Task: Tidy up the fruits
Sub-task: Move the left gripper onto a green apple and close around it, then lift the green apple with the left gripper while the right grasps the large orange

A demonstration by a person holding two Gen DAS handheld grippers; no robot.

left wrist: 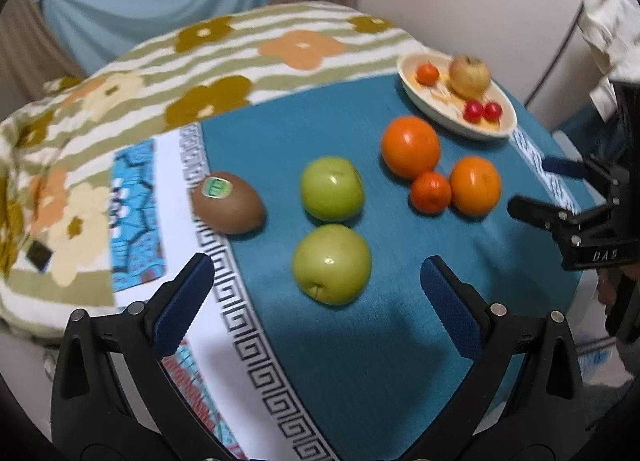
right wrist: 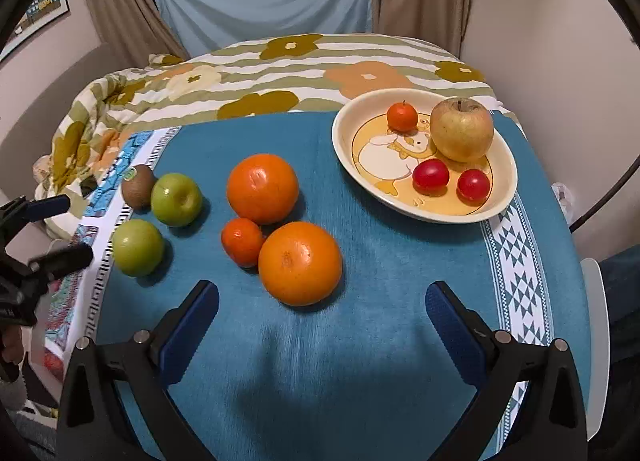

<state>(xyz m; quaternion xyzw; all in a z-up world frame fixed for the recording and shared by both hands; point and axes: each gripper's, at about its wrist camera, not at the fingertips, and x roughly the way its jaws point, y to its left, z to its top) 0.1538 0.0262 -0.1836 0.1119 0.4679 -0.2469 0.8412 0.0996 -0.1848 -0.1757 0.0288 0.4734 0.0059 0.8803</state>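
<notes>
- My left gripper hangs above the blue cloth with its jaws spread wide and nothing between them; the nearer green apple sits just ahead, in line with the gap but not touched by either pad.
- My right gripper is likewise released and holding nothing; the nearest big orange lies just beyond its fingertips, free of both.
- In the right wrist view I see that orange touching a small mandarin, which in turn rests against a second big orange; the three form a tight cluster near the middle of the cloth.
- The two green apples sit to the left of the cluster; the farther apple touches a brown kiwi with a green sticker, right at the cloth's patterned border.
- The cream bowl with a cartoon duck stands at the far right of the cloth; inside it are a yellow apple, a small mandarin and two red cherry tomatoes.
- Behind the cloth lies a flowered blanket; the left view is a little blurred.
</notes>
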